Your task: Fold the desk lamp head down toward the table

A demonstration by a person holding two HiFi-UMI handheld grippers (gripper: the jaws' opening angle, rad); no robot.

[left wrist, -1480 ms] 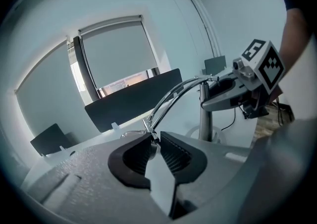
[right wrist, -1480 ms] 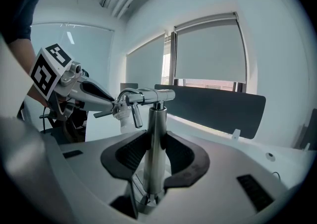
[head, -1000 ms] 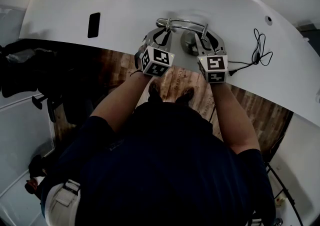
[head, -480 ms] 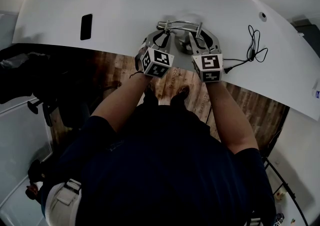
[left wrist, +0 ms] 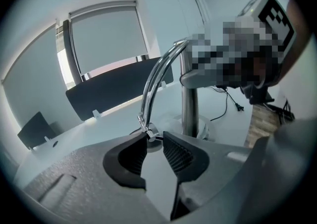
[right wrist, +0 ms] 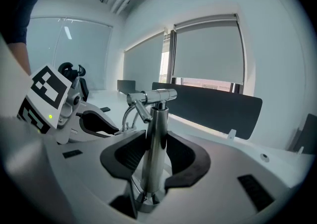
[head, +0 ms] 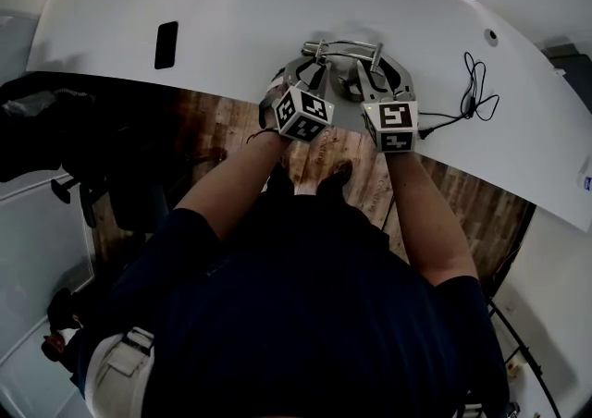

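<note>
White curved surface (head: 231, 9) carries the desk lamp (head: 347, 44) near its front edge. Its post (right wrist: 157, 119) stands upright, clenched by the right tongs (right wrist: 156, 143). Its arm (left wrist: 156, 77) arcs over and down, tip pinched by the left tongs (left wrist: 154, 138).

lamp post (right wrist: 156, 158): polished metal, mirror-bright, smooth;
lamp arm (left wrist: 157, 77): thin chromed metal rods, glossy;
table (head: 231, 0): white, smooth, faint sheen;
left gripper (left wrist: 154, 140): grey shell, grainy and matt, plastic by the look; pads (left wrist: 177, 154) black, ribbed, dull;
right gripper (right wrist: 155, 138): same grey matt shell; black dull pads;
marker cube (head: 305, 113): flat black-and-white print, matt;
floor (head: 462, 194): wood planks, grain showing;
cable (head: 476, 92): black, smooth;
shirt (head: 305, 314): dark cloth, matt
</note>
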